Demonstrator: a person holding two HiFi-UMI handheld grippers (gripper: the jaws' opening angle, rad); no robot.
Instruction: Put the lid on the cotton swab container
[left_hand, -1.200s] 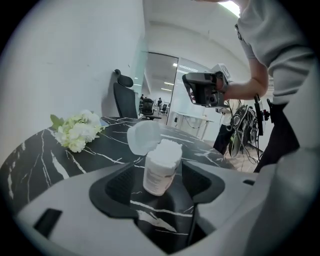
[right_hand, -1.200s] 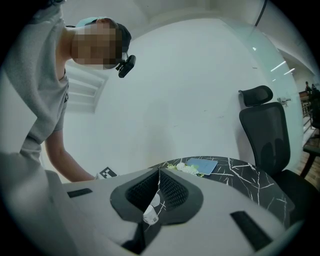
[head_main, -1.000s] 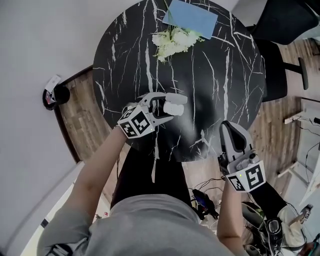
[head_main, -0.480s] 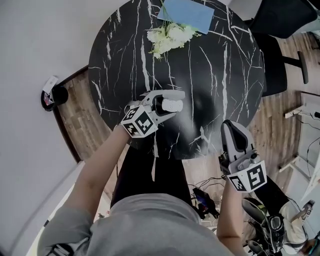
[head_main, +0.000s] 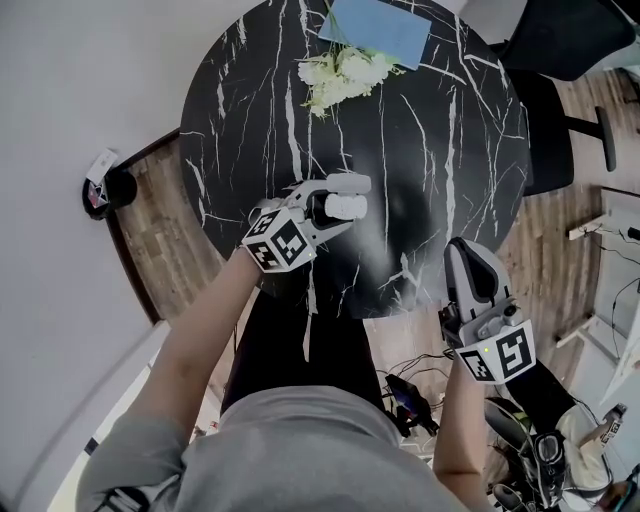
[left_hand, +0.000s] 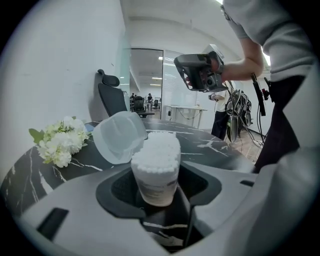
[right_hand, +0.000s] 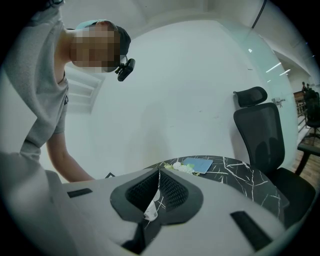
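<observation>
A small cotton swab container (left_hand: 156, 167), packed with white swabs, stands upright on the black marble table (head_main: 440, 150). Its clear lid (left_hand: 118, 143) is flipped open and leans at the container's left side. My left gripper (head_main: 350, 197) reaches over the near part of the table, and its jaws are closing with the container (head_main: 345, 206) between them. In the left gripper view a thin gap still shows on each side of the container, inside my left gripper (left_hand: 159, 182). My right gripper (head_main: 468, 258) hovers at the table's near right edge, shut and empty, also in its own view (right_hand: 159, 172).
A bunch of white flowers (head_main: 342, 76) and a blue booklet (head_main: 382, 28) lie at the far side of the table. A black office chair (head_main: 560, 70) stands beyond the table on the right. Cables and gear lie on the floor at the lower right.
The left gripper's jaws have narrowed around the cotton swab container. The right gripper has barely moved.
</observation>
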